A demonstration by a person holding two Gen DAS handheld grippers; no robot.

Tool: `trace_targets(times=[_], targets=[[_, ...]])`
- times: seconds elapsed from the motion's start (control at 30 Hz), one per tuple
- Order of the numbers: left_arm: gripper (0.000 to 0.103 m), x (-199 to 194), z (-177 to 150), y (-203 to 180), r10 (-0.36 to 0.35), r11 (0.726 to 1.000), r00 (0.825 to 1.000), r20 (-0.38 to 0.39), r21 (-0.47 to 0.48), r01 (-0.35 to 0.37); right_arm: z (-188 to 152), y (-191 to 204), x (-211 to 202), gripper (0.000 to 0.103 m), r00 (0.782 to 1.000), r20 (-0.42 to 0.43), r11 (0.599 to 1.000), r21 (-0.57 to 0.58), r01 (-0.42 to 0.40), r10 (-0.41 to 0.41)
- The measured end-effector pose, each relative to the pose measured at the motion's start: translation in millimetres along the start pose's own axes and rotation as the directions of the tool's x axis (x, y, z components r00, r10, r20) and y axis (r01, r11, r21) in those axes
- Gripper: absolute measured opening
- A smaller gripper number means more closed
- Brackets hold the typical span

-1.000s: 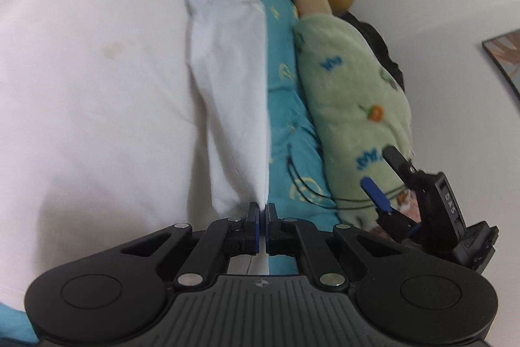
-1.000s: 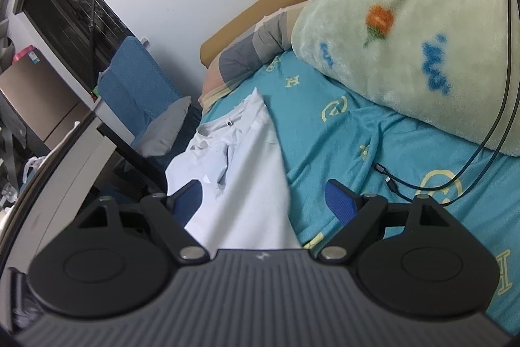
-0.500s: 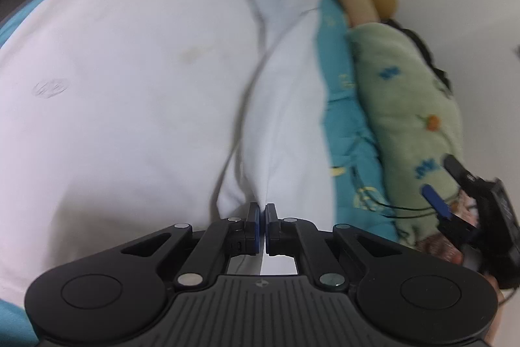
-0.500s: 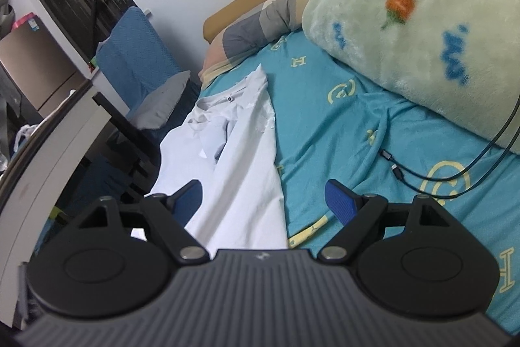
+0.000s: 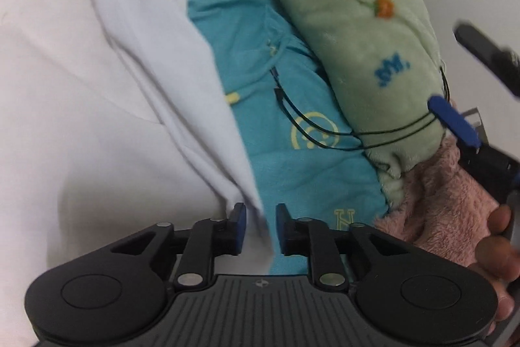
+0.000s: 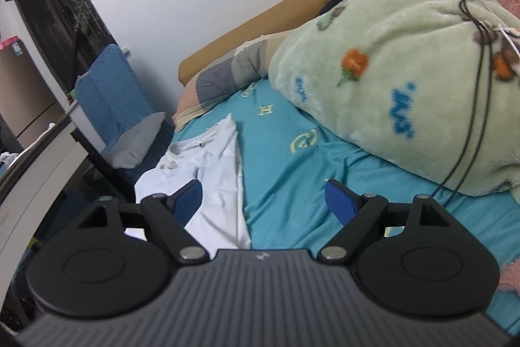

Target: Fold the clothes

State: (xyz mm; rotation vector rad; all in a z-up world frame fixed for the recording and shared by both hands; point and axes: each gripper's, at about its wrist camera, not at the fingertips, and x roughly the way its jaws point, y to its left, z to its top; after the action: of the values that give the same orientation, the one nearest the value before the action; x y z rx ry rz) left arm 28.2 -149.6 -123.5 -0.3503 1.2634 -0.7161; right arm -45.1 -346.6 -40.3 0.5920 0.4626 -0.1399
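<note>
white shirt [image 5: 81,119] cropped left, right tool [image 5: 481,54] motion-blurred

Teal-sheeted bed [image 6: 282,158] carries white shirt [image 6: 217,184], green blanket [image 6: 406,93], possibly charging cables [image 5: 312,126].

Smooth white cloth shirt [image 5: 97,93], fleecy green blanket [image 5: 357,31], matt teal bedsheet [image 5: 292,171]

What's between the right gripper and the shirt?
Nothing visible. The right gripper is open and aimed over the white shirt and the bare teal sheet. The green blanket and black cables lie off to its right.
</note>
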Motion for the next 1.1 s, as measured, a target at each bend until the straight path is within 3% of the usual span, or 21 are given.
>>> trace_targets(times=[0.03,0.1,0.13,0.2,0.33,0.47,0.57,0.6,0.63,0.67,0.7,0.9,1.0,1.1], targets=[[0.050,-9,6,6,-0.002,1.000,1.000,0.015,0.000,0.002,0,-1,0,0.084,1.000,0.001,1.000,0.009,-0.005,0.005],[0.068,-31,25,19,0.046,0.999,0.996,0.082,0.019,-0.048,2,-3,3,0.084,1.000,0.005,0.999,0.030,-0.017,0.017],[0.075,-37,40,24,0.097,0.995,0.987,0.129,0.026,-0.101,2,-2,6,0.084,1.000,0.006,1.000,0.025,-0.019,0.018],[0.077,-47,71,37,0.196,0.978,0.955,0.222,0.030,-0.208,2,0,13,0.084,1.000,0.007,1.000,0.009,-0.018,0.018],[0.077,-32,147,64,0.367,0.917,0.857,0.361,0.012,-0.398,-3,1,36,0.084,1.000,-0.031,1.000,-0.020,-0.005,0.004],[0.075,9,213,78,0.492,0.826,0.748,0.445,0.031,-0.562,-8,-5,63,0.084,0.996,-0.084,1.000,-0.004,0.012,-0.012],[0.065,40,261,89,0.570,0.738,0.651,0.501,0.035,-0.674,-9,-11,77,0.084,0.994,-0.106,1.000,0.021,0.020,-0.018],[0.049,50,268,93,0.599,0.709,0.631,0.493,0.039,-0.704,-10,-13,80,0.084,0.994,-0.110,0.999,0.029,0.020,-0.017],[0.032,57,275,98,0.612,0.705,0.629,0.479,0.030,-0.709,-10,-14,84,0.084,0.993,-0.114,0.999,0.036,0.020,-0.016],[0.024,57,277,103,0.611,0.719,0.638,0.469,0.009,-0.695,-11,-17,87,0.084,0.993,-0.118,0.999,0.042,0.023,-0.018],[0.008,57,279,105,0.603,0.734,0.648,0.466,-0.004,-0.679,-11,-19,91,0.084,0.992,-0.122,0.998,0.049,0.026,-0.020],[0.004,61,289,23,0.390,0.839,0.730,0.561,0.111,-0.533,-12,-29,106,0.084,0.992,-0.115,0.994,0.098,0.056,-0.045],[0.004,62,294,-18,0.274,0.873,0.755,0.596,0.175,-0.455,-12,-33,105,0.084,0.994,-0.078,0.991,0.098,0.088,-0.081],[0.004,64,298,-59,0.153,0.895,0.768,0.621,0.242,-0.374,-10,-39,103,0.084,0.993,-0.052,0.988,0.110,0.109,-0.103]])
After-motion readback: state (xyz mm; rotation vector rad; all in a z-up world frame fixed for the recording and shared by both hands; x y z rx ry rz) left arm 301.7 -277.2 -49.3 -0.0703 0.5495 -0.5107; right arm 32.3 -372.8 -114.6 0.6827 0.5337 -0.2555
